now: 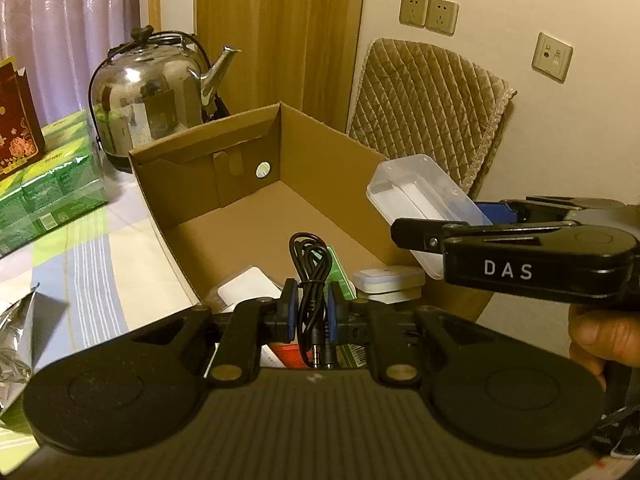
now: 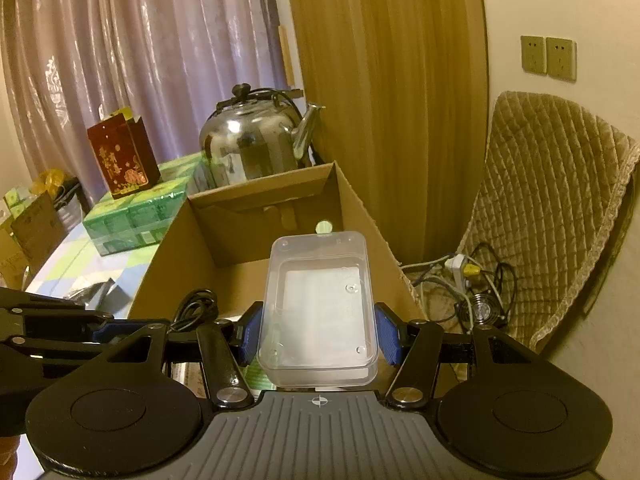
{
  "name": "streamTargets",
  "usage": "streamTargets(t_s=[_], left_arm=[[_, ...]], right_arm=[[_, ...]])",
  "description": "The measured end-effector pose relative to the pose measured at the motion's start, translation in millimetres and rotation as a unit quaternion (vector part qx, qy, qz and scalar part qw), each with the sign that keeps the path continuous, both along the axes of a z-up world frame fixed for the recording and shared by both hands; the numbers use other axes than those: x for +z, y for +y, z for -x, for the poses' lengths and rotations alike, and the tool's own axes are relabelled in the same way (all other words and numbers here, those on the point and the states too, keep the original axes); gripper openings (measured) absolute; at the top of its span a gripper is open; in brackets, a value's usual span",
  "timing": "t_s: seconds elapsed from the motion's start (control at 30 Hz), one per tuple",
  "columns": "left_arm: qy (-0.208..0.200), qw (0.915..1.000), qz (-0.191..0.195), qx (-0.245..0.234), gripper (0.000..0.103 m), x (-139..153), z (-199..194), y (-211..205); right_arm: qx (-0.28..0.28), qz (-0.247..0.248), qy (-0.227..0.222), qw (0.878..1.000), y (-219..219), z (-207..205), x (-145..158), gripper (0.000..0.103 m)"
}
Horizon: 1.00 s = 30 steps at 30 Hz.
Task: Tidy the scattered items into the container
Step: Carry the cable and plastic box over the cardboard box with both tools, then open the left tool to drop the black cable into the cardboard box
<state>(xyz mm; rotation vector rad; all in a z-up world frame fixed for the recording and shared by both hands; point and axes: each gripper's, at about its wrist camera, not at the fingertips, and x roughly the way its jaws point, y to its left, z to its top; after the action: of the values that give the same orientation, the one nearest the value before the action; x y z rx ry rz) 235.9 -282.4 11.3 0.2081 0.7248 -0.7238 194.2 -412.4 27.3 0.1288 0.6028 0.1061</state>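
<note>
**Cable and tub held over the box**

The left hand-held gripper [image 1: 312, 312], at lower centre of its view, pinches a coiled black cable [image 1: 310, 280] above the cardboard box [image 1: 320, 160]. The right hand-held gripper [image 2: 318, 336] clamps a clear plastic tub [image 2: 320, 304] over the box's right side. A steel kettle [image 2: 256, 144] stands behind on the tabletop [image 1: 92, 248].
</note>
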Motion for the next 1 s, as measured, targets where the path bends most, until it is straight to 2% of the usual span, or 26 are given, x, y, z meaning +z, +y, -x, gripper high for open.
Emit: streamTargets(t_s=[0.17,0.27,0.6,1.0], left_arm=[[0.000,1.0000,-0.001,0.004,0.012,-2,-1,-2],[-0.006,0.9999,-0.003,0.011,0.017,0,-2,-1],[-0.028,0.9989,0.018,0.034,0.017,19,8,26],[-0.035,0.9970,0.037,0.059,0.019,33,19,54]], right_arm=[[0.000,0.001,0.001,1.000,0,-1,-1,0.055],[0.000,0.002,0.000,1.000,1,-2,0,0.055],[0.002,0.002,-0.002,1.000,1,-2,3,0.055],[0.030,0.004,0.009,1.000,24,-4,6,0.055]])
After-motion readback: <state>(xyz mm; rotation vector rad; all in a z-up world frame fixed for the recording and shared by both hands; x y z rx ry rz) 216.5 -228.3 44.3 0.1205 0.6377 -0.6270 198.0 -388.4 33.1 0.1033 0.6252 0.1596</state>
